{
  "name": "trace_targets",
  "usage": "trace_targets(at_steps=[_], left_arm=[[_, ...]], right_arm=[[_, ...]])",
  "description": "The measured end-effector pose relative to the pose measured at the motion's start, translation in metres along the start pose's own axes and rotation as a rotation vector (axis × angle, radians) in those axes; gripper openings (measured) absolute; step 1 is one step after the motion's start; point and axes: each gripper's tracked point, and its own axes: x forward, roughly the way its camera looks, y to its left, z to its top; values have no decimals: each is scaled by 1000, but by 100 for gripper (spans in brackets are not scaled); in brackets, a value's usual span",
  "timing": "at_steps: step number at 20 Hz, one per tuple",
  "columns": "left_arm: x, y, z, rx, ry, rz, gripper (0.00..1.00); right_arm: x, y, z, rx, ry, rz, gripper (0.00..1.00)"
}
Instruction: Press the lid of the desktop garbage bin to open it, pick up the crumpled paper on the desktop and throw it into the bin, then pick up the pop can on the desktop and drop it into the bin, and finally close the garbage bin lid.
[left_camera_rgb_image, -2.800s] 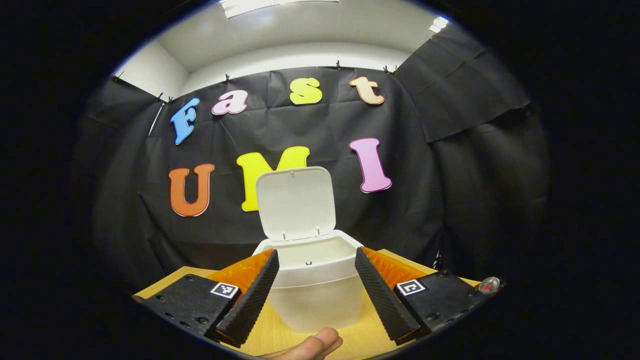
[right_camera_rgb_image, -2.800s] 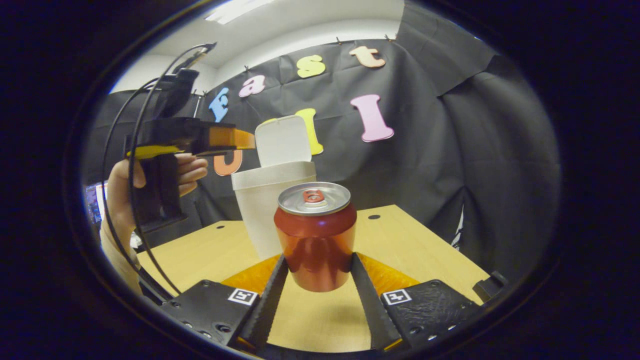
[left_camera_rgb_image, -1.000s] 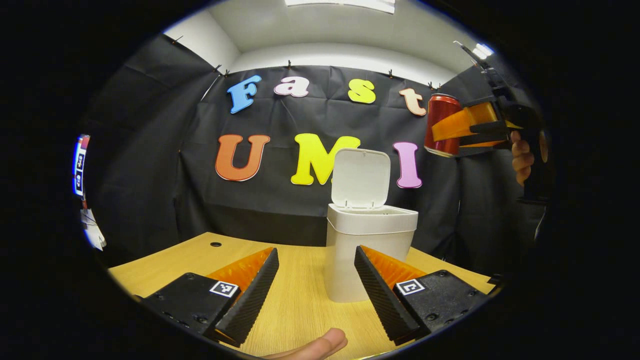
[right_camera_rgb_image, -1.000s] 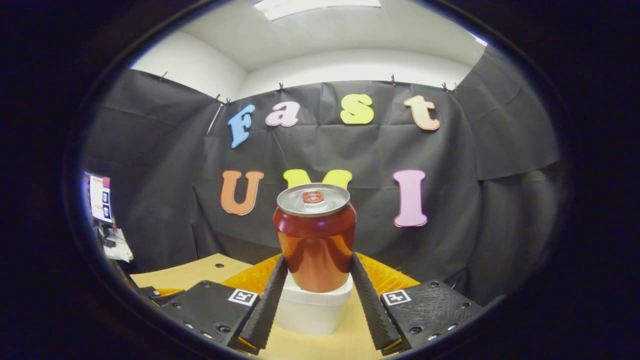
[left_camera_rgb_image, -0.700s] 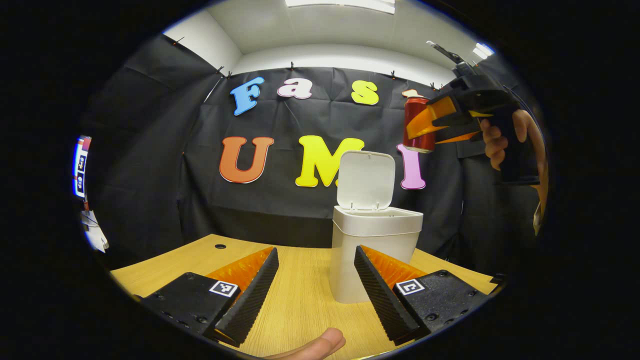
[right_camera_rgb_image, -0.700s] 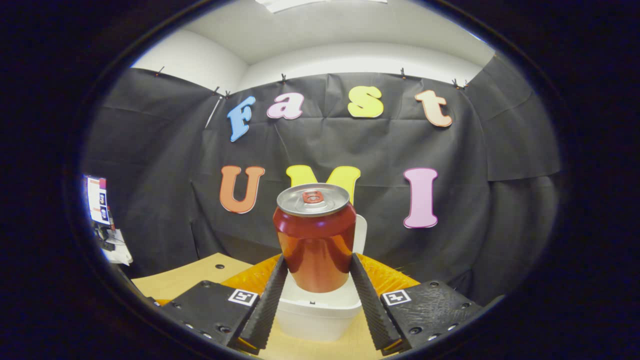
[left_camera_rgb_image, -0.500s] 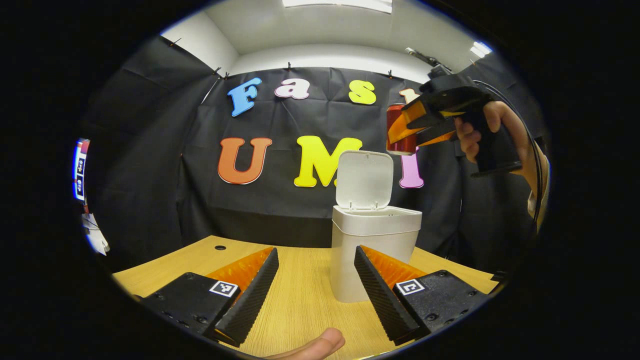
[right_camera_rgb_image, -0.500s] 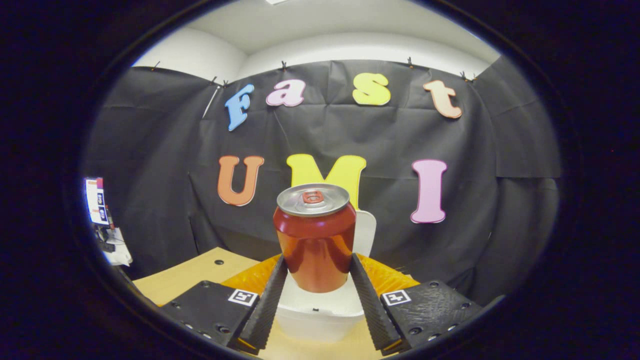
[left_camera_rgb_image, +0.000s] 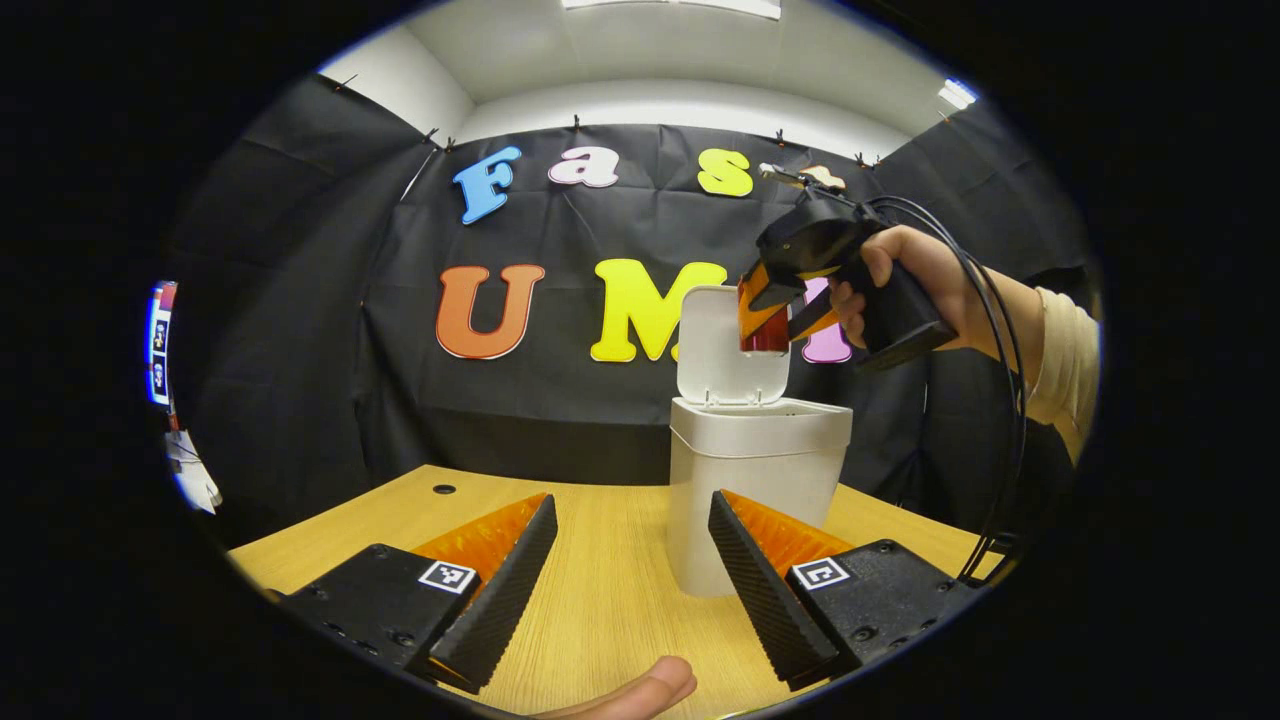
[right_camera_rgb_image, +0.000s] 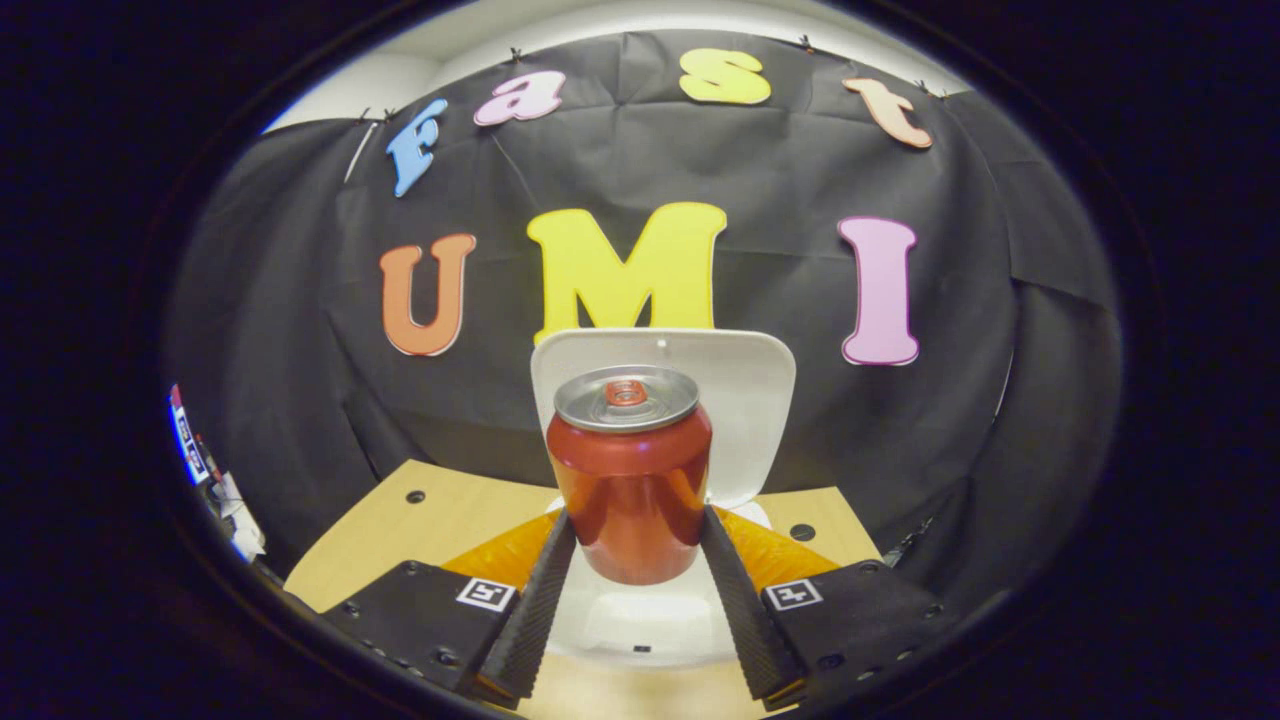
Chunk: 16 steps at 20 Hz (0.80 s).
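Left claw is seen spread wide, nothing between its fingers, held low over the light wooden table. A fingertip of the holding hand is cut off at the bottom edge.

The white plastic desktop bin stands on the table just beyond the left claw, its white hinged lid raised upright behind the opening. In the left gripper view the right claw is held by a hand above the bin mouth, clamped on the red aluminium pop can.

In the right gripper view the pop can is pinched upright at its lower sides by both fingers of the right claw, with the bin rim directly below and the lid behind.

The can is judged light, thin-walled and smooth, so easily dented or slipped; a mid-body side grip is suited, as taken. Bin contents are hidden, so the crumpled paper cannot be confirmed inside. The can's base is blocked by the fingers.
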Motion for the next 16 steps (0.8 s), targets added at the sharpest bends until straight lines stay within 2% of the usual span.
trace_targets(at_steps=[3,9,13,16], left_arm=[[2,-2,-4,-4,4,-15,98],[3,8,-11,-15,26,-2,99],[6,7,-12,-20,35,-5,99],[6,16,-11,-24,23,29,98]], right_arm=[[18,-1,-6,38,27,12,76],[28,-13,-8,88,43,-20,79],[17,-13,0,26,7,-25,84],[5,-10,17,11,-55,-19,89]])
